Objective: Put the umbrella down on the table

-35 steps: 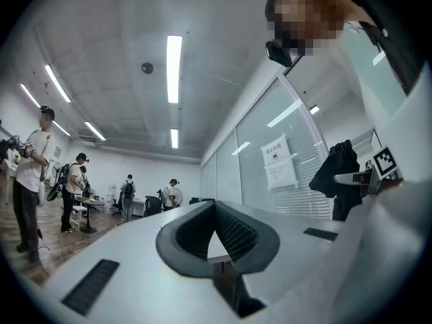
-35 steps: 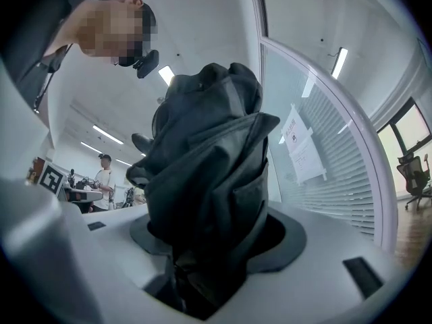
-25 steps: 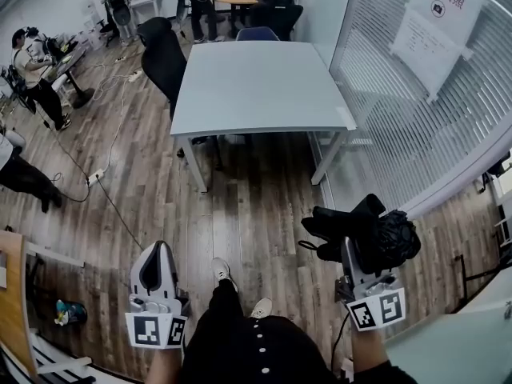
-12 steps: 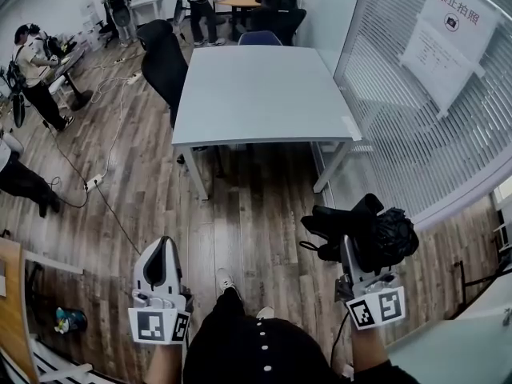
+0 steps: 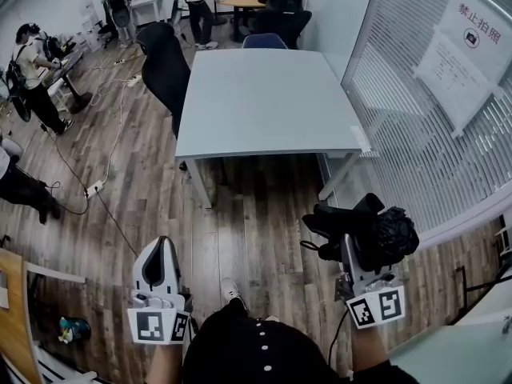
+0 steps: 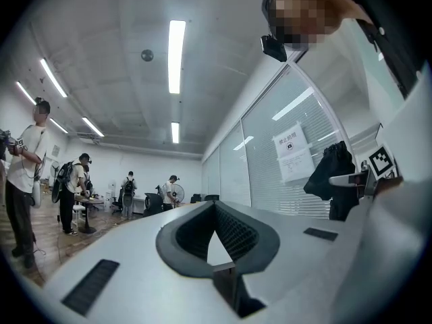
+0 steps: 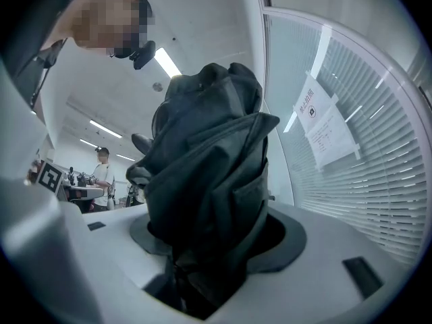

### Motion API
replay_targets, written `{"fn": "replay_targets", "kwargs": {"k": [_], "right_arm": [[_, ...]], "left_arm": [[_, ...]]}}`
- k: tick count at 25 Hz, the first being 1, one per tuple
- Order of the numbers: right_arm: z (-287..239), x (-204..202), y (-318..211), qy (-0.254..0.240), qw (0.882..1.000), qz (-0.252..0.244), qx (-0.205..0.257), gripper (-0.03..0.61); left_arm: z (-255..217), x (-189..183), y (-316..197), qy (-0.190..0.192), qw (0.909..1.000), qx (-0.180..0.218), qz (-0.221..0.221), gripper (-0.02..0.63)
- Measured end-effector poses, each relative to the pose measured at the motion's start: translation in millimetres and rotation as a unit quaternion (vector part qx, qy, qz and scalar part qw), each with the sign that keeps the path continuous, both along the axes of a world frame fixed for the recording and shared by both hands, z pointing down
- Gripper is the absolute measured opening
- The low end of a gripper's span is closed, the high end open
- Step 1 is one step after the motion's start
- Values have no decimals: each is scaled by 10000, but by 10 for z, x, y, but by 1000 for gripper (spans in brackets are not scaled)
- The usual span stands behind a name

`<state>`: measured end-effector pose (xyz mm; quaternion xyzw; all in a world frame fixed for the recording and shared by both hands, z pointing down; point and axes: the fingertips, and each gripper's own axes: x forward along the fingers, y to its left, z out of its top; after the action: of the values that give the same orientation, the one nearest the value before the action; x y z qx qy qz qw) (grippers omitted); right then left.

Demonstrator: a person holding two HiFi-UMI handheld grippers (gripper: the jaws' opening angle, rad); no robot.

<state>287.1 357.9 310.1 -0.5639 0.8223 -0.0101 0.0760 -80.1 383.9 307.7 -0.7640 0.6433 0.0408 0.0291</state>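
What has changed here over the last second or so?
The person has walked closer to the grey table, which now sits lower and nearer in the head view. Nothing was taken hold of or let go: the right gripper still clamps the folded black umbrella, and the left gripper stays shut and empty. Both are held out in front as before.

Between the right gripper (image 5: pixel 358 232) fingers sits the umbrella (image 5: pixel 376 234), jutting left of them; table (image 5: pixel 264 94) well ahead of both fingertips, chair (image 5: pixel 164 58) at its left, left gripper (image 5: pixel 159 245) alongside
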Motion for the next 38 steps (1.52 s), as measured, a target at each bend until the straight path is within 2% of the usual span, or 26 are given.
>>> {"fn": "replay_targets", "kwargs": {"k": [17, 25, 32, 38], "right_arm": [[-163, -609, -873, 24, 9997, 48, 222, 279], [-101, -962, -1024, -32, 9997, 94, 236, 279], [-36, -1067, -1154, -19, 9999, 57, 156, 279], [18, -1103, -1544, -23, 10000, 29, 82, 279]], "left_arm": [[-88, -596, -912, 64, 9997, 227, 115, 14], [46, -987, -1072, 45, 9998, 115, 149, 14], [120, -1081, -1139, 70, 9999, 46, 116, 14], [150, -1130, -1455, 98, 9999, 5, 25, 14]]}}
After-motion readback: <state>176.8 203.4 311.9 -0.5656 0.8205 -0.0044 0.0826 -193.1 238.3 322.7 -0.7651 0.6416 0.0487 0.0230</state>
